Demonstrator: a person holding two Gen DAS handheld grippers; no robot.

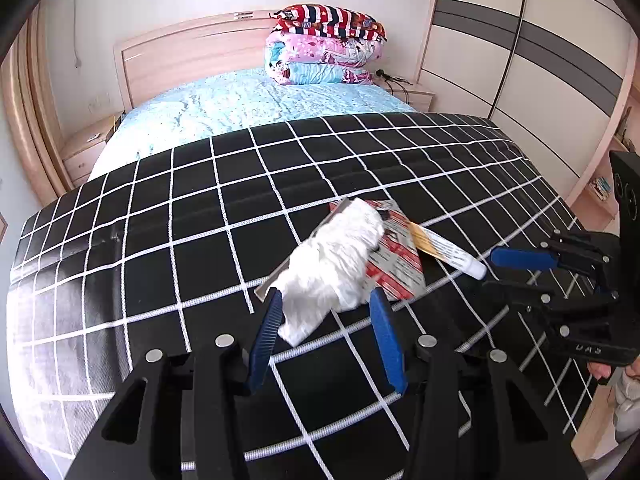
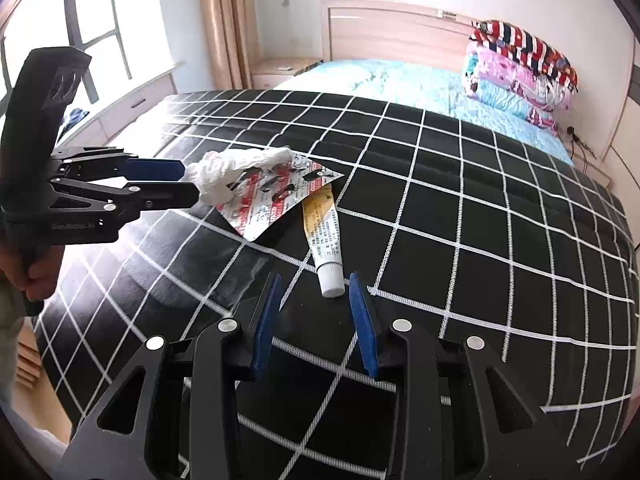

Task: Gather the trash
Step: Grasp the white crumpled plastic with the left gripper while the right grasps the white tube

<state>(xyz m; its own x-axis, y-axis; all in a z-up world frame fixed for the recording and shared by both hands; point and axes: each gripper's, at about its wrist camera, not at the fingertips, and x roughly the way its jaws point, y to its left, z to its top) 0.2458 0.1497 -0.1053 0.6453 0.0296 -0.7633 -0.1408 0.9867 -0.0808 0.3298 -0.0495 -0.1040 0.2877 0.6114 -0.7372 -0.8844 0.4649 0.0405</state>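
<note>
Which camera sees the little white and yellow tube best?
The right wrist view. The white and yellow squeeze tube lies whole there, capped end near the open right hand-held gripper. The left wrist view shows it smaller, its yellow end tucked under the red and white foil wrapper.

Crumpled white tissue between the spread fingers of the left gripper, atop a red-printed wrapper.
</note>
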